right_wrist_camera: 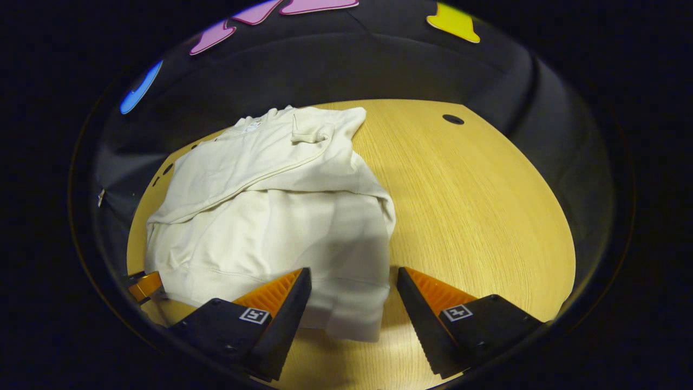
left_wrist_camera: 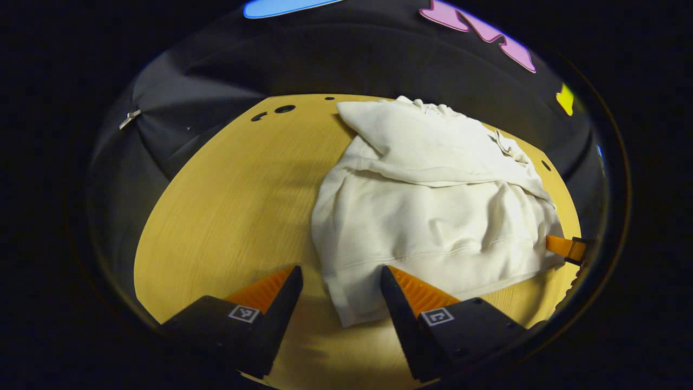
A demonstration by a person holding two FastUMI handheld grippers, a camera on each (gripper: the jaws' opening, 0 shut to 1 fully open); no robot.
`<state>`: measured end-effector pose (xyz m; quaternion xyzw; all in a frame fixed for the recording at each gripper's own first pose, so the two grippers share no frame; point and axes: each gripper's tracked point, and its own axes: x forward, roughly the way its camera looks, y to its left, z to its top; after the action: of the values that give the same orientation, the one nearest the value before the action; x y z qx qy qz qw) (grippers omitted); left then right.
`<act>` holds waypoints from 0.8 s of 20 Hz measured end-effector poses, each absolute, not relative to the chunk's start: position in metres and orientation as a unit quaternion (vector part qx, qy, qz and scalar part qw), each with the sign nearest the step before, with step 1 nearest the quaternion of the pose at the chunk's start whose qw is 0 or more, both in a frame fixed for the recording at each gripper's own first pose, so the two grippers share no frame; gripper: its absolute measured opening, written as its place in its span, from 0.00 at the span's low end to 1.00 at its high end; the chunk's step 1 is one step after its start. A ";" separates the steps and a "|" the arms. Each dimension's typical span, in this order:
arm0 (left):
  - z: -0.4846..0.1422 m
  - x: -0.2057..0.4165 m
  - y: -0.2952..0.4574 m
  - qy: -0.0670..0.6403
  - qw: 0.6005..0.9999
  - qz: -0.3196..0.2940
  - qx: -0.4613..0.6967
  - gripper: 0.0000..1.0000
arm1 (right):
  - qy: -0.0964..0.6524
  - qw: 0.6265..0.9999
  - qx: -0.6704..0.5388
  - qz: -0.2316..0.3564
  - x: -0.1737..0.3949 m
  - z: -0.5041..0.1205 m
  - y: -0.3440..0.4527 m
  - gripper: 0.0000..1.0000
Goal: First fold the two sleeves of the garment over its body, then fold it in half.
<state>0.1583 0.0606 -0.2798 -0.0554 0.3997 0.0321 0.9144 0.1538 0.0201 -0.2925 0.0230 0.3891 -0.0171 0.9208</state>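
The cream garment (left_wrist_camera: 433, 216) is seen lying on the wooden tabletop (left_wrist_camera: 227, 206), sleeves folded across its rumpled body; the jaws of the left gripper (left_wrist_camera: 341, 284) and right gripper (right_wrist_camera: 354, 284) are held wide at its hem corners

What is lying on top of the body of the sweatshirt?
Both sleeves lie folded across the upper body of the sweatshirt, one cuff near the collar. Under the sweatshirt is the wooden table. How the sleeves overlap beneath the top layer is covered.
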 end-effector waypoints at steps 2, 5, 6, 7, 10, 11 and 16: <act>-0.278 0.162 0.052 0.399 0.916 0.011 -0.041 0.66 | 0.385 0.923 0.030 -0.005 0.155 -0.293 0.033 0.92; -0.276 0.170 0.039 0.391 0.920 -0.014 -0.034 0.33 | 0.383 0.923 0.033 0.021 0.156 -0.294 0.050 0.24; -0.275 0.170 0.038 0.386 0.921 -0.016 -0.037 0.25 | 0.378 0.925 0.037 0.027 0.156 -0.291 0.050 0.30; -0.273 0.172 0.038 0.379 0.924 -0.017 -0.043 0.22 | 0.384 0.922 0.044 0.031 0.158 -0.296 0.051 0.18; -0.272 0.176 0.037 0.359 0.931 -0.006 -0.069 0.10 | 0.390 0.917 0.064 0.044 0.157 -0.291 0.050 0.09; -0.272 0.178 0.037 0.355 0.932 -0.002 -0.076 0.08 | 0.392 0.917 0.065 0.049 0.158 -0.291 0.050 0.06; -0.260 0.181 0.038 0.316 0.941 0.008 -0.122 0.06 | 0.376 0.923 0.046 0.071 0.158 -0.279 0.049 0.06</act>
<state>0.1812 0.0384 -0.2601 -0.1224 0.3160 0.0084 0.9408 0.1578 0.0489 -0.2793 0.0456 0.3758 0.0712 0.9229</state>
